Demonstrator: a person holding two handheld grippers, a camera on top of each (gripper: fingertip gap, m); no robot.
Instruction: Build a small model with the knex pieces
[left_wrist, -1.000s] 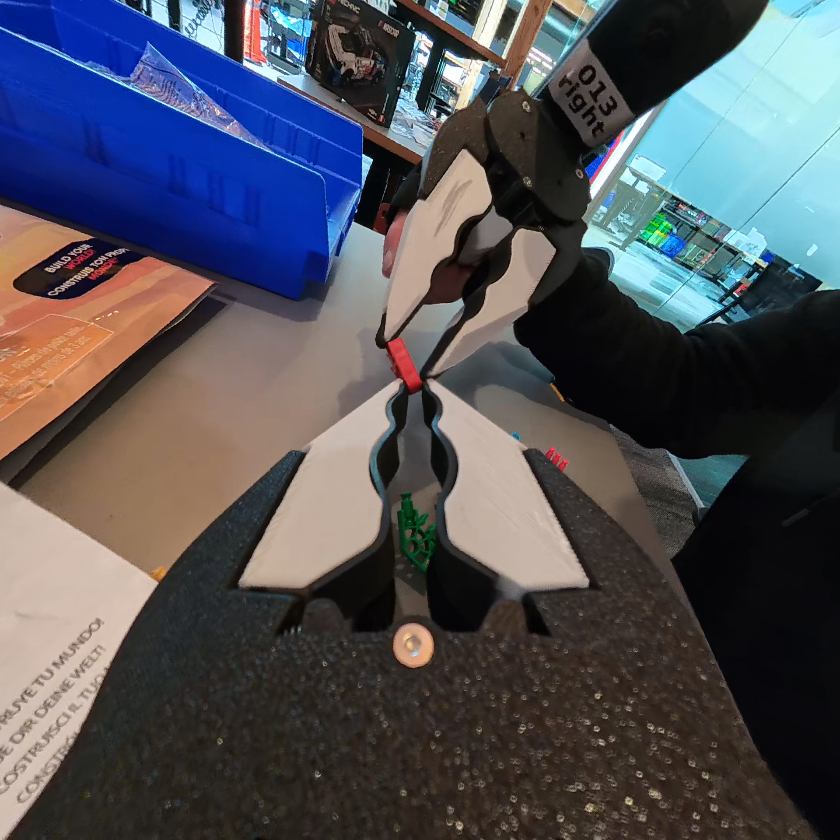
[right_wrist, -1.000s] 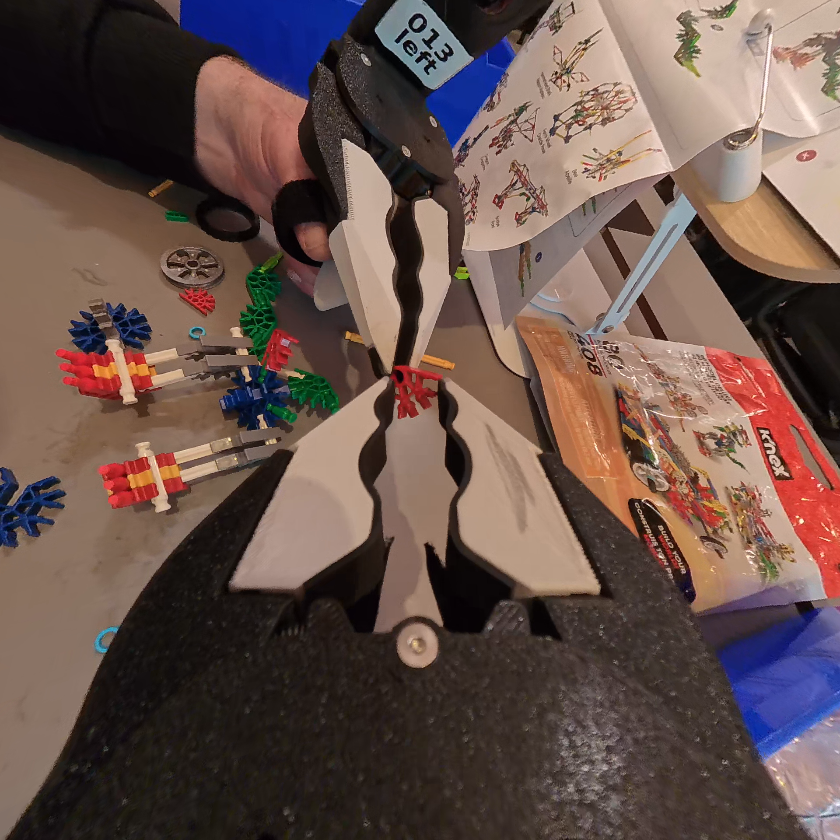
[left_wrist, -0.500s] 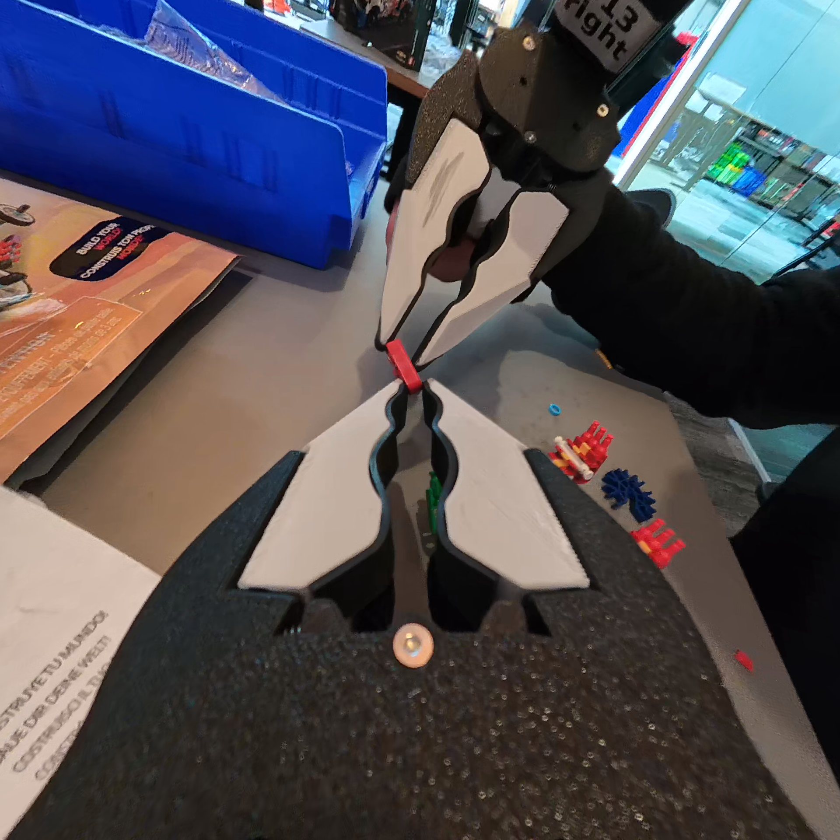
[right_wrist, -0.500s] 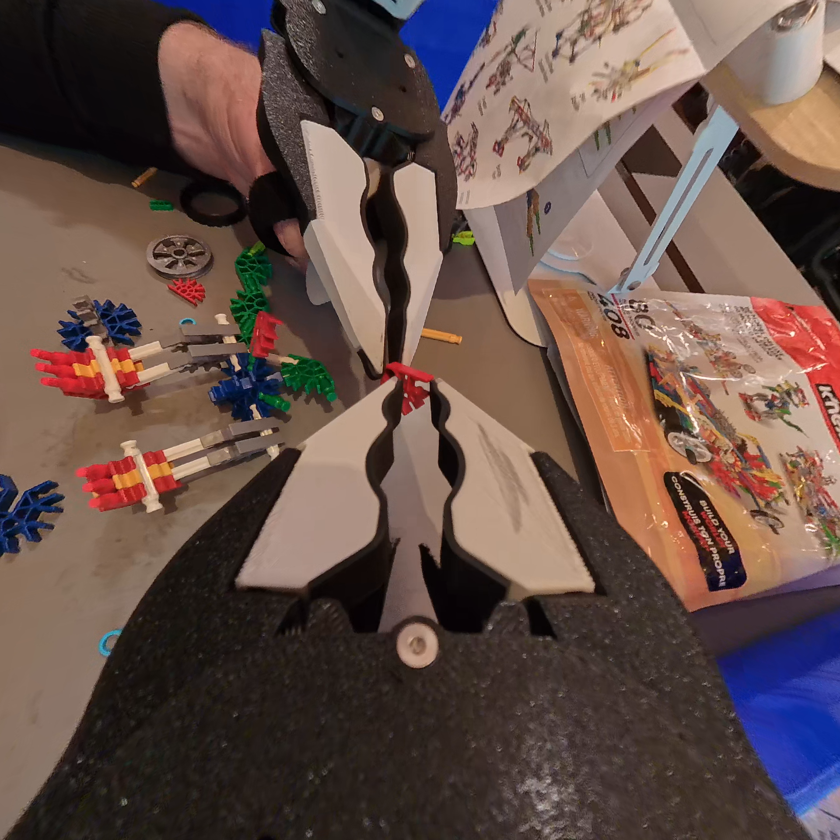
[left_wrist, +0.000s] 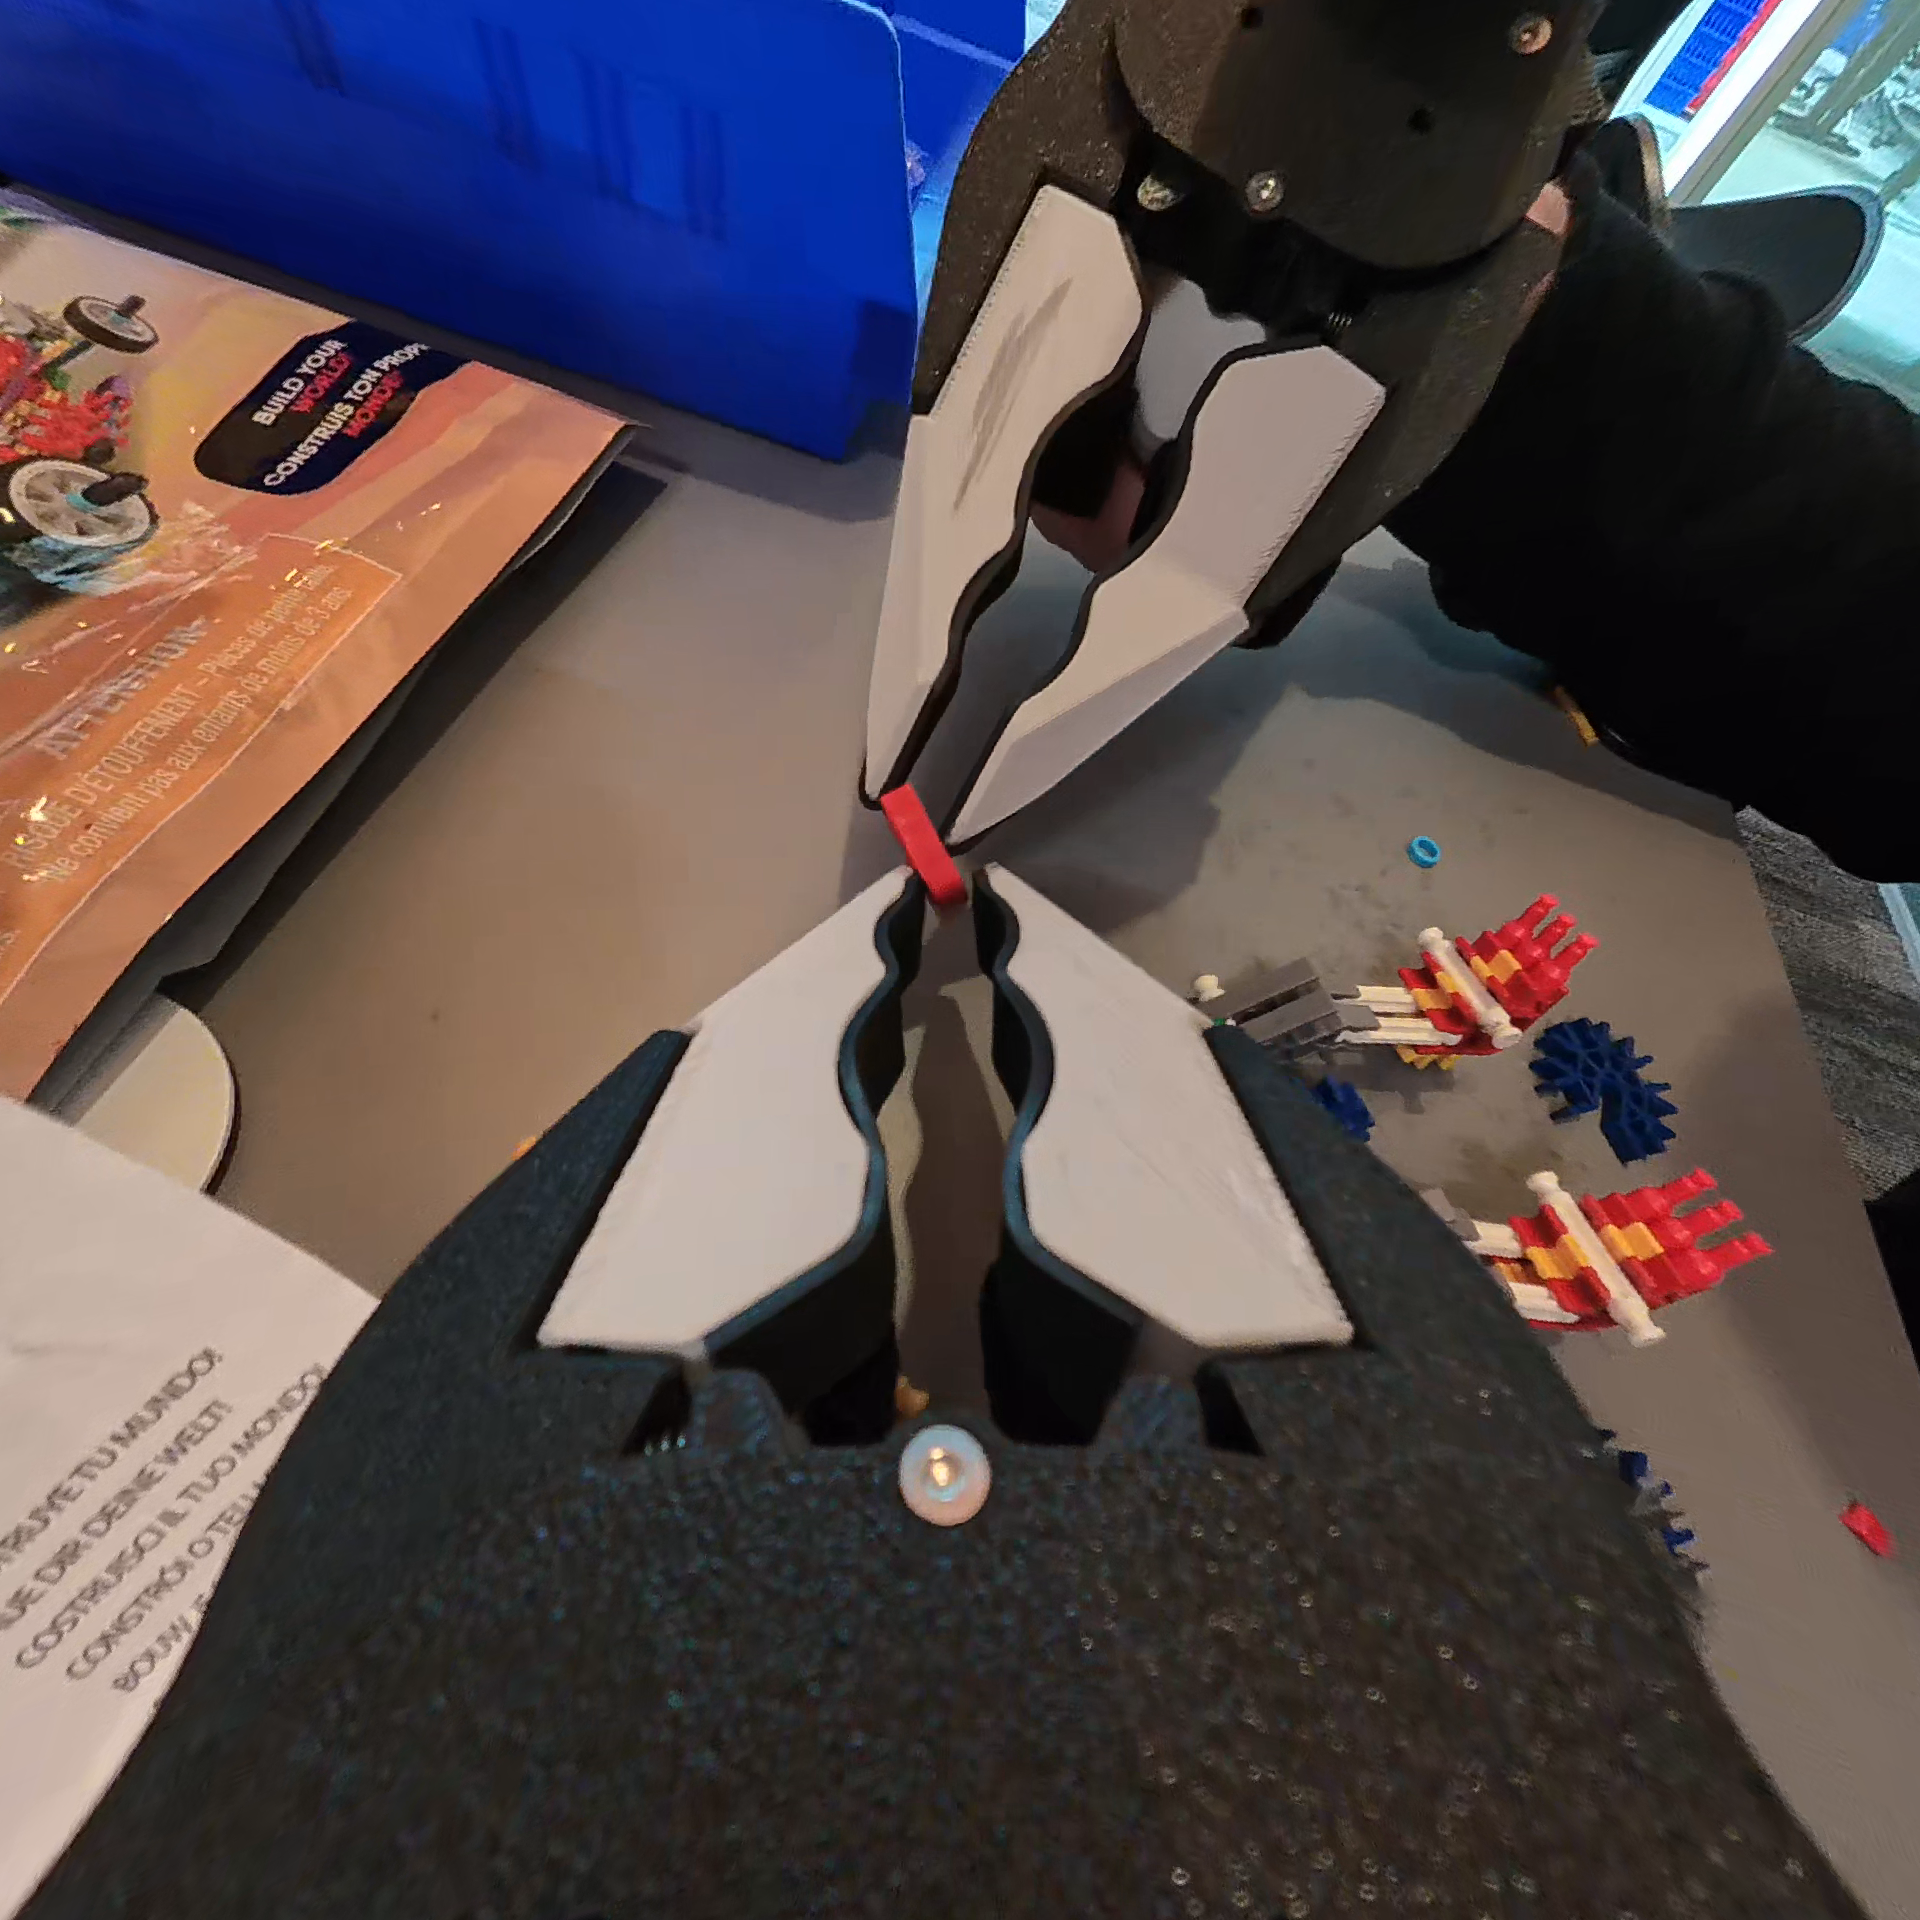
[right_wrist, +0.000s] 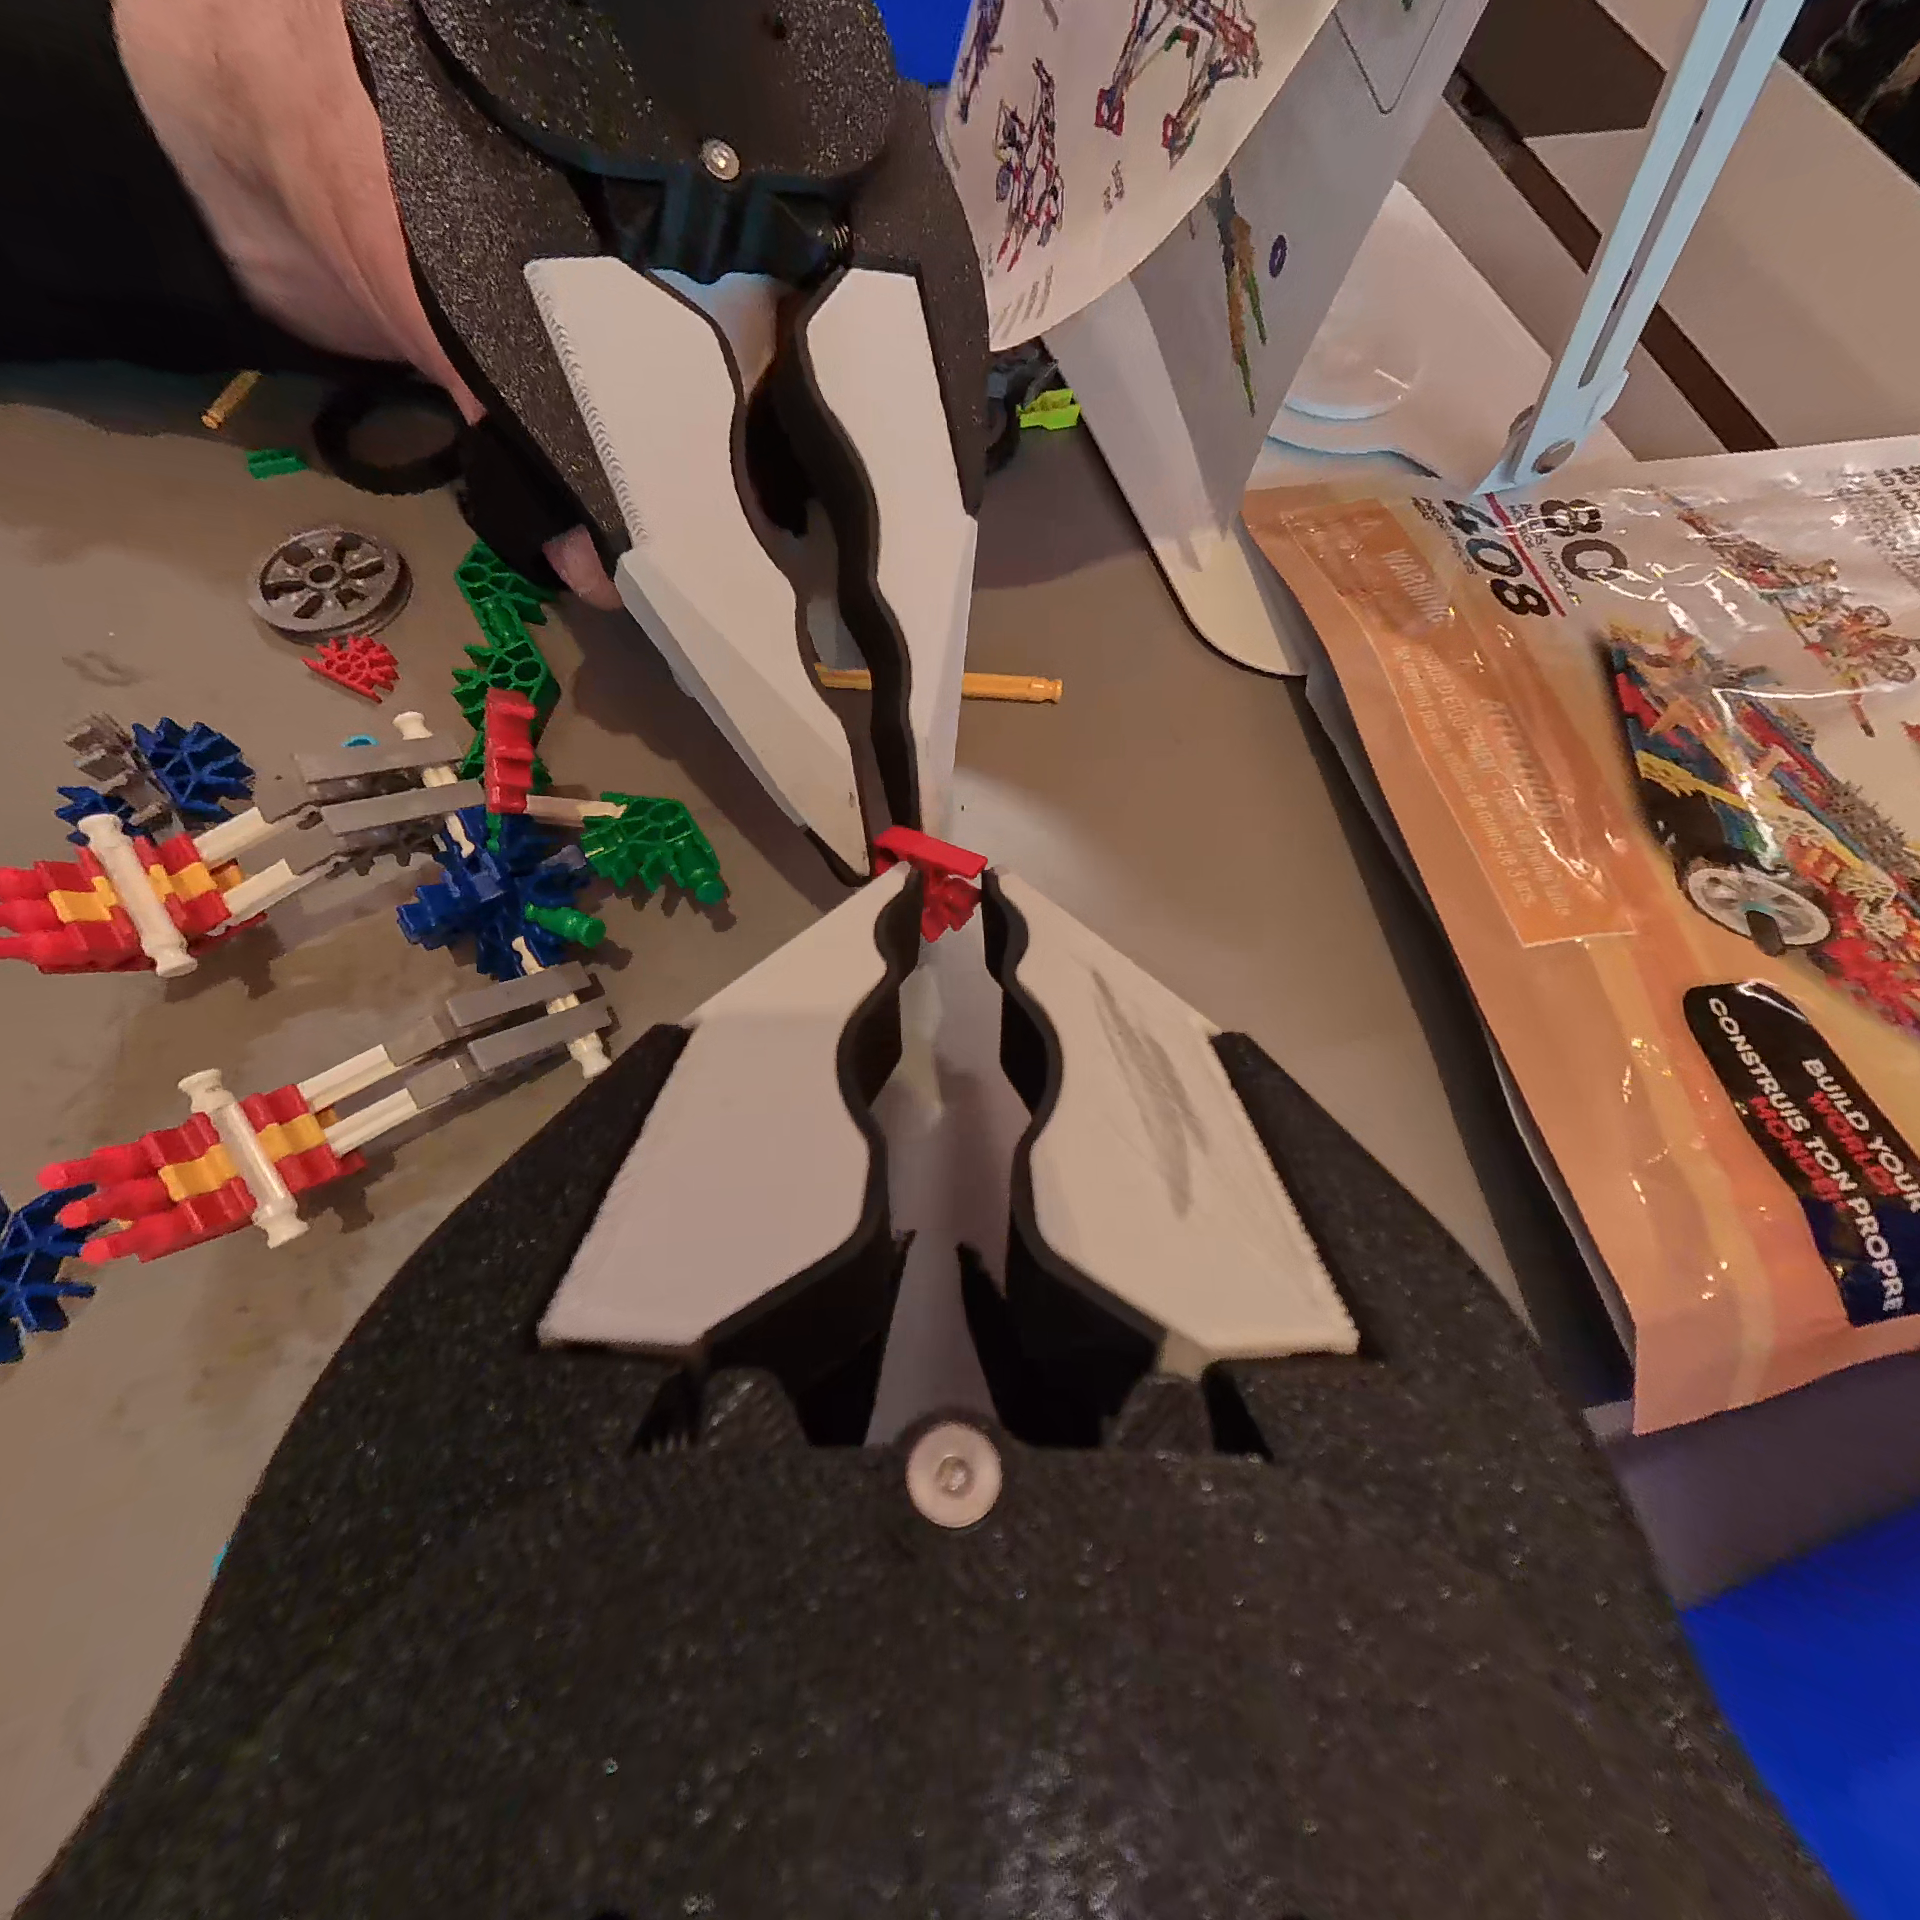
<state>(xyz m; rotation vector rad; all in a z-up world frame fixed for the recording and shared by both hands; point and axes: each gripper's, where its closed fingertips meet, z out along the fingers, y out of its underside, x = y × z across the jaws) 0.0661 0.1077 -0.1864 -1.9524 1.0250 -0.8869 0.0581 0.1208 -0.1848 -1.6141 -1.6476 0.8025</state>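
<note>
Right in the middle, a small red toy piece (left_wrist: 924, 852) is pinched from two sides, up above the grey table (left_wrist: 582, 790). The left gripper (left_wrist: 943, 891) has its tips pressed onto one end of it, with only a thin gap between them. The right gripper (right_wrist: 943, 896) bites the other end, and its tips are close together too. The two grippers meet nose to nose over the piece. In the right wrist view the red piece (right_wrist: 932, 871) shows little prongs. On the table near the grippers lie two red, yellow and white toy builds (right_wrist: 197, 1164), blue star pieces (right_wrist: 499, 904) and green pieces (right_wrist: 509, 665). A grey wheel (right_wrist: 327, 582) lies farther off. An orange toy bag (right_wrist: 1621, 831) lies flat beside a blue bin (left_wrist: 499, 187).
</note>
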